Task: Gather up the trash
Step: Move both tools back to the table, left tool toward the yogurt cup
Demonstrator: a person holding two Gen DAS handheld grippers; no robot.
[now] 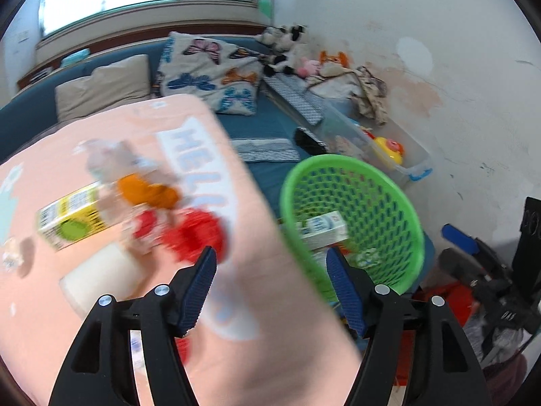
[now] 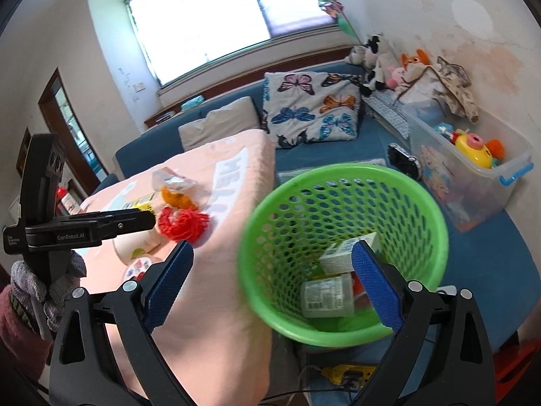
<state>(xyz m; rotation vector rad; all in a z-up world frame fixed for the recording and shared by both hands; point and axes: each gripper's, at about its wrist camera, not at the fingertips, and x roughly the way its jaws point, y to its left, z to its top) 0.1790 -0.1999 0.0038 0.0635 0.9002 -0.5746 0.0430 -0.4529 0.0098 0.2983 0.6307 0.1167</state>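
Both sets of fingers spread wide, left gripper (image 1: 270,284) and right gripper (image 2: 272,282) alike, grasping nothing. Red mesh scrap (image 2: 182,223) lay mid-bench (image 2: 236,270), left of the green basket (image 2: 341,335). Best approached low, pinched by its bunched centre, then lifted clear of the rim.

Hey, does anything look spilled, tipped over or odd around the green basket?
The green basket leans tilted against the pink table's edge, its mouth facing the table. Nothing has spilled: a carton and a clear bottle lie inside.
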